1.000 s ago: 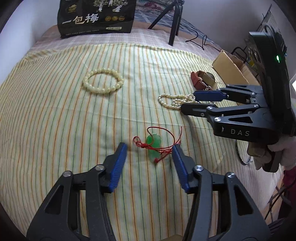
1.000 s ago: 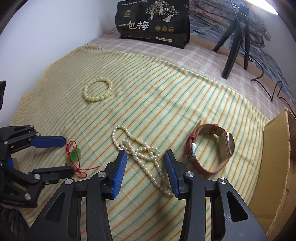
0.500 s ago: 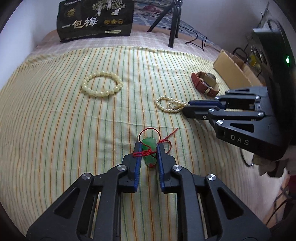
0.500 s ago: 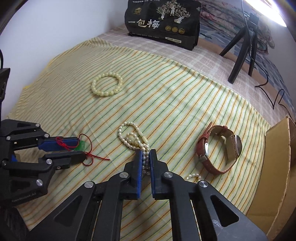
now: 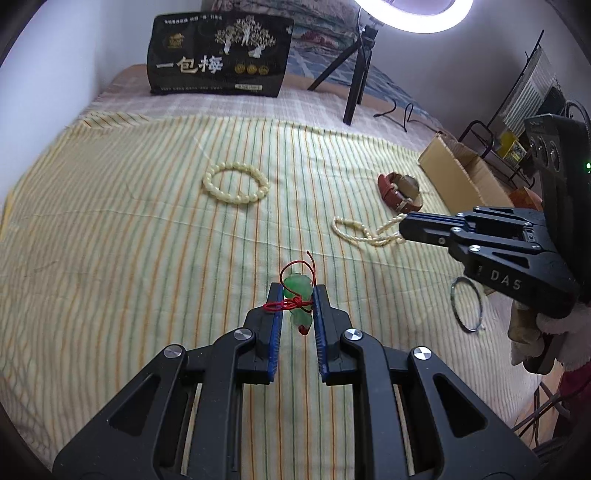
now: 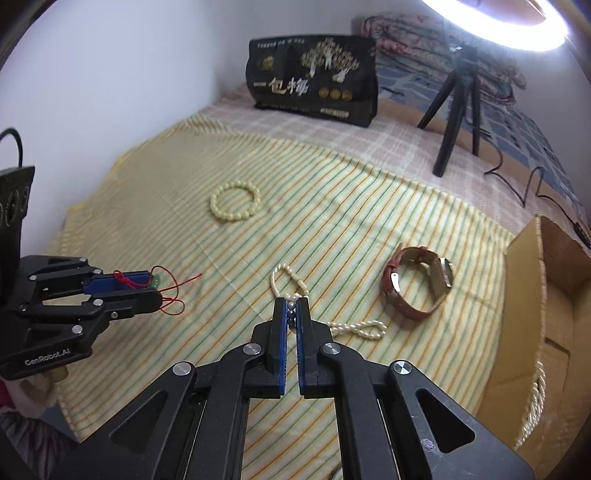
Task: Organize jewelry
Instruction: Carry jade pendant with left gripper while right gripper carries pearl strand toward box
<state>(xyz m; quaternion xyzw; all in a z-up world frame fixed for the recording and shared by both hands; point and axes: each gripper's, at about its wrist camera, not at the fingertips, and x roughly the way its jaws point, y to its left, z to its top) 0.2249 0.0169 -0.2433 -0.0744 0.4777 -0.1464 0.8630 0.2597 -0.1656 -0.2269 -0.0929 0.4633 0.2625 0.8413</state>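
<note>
On the bed, both tools grab jewelry.
Left tool (image 5: 297, 295) pinches the pendant (image 5: 296, 286); right tool (image 6: 291, 308) pinches the pearls (image 6: 356, 328). Next, lift gently.

A: We see a bed covered by a yellow striped cloth (image 5: 129, 221), with a checked sheet (image 6: 295, 129) past its far edge.
B: Agreed. White wall (image 6: 129, 74) on the left, and a ring light (image 5: 413, 14) lit at top right on a black tripod (image 6: 458, 110).
A: We also have a black printed bag (image 5: 221, 55) upright at the far end, folded quilts (image 6: 443, 37) behind it.
B: Cardboard box (image 6: 546, 295) at the right edge of the bed, open. A black cable (image 6: 528, 184) runs over the sheet near the tripod.
A: Wire rack (image 5: 524, 110) beyond the box; contents too small to tell.
</note>
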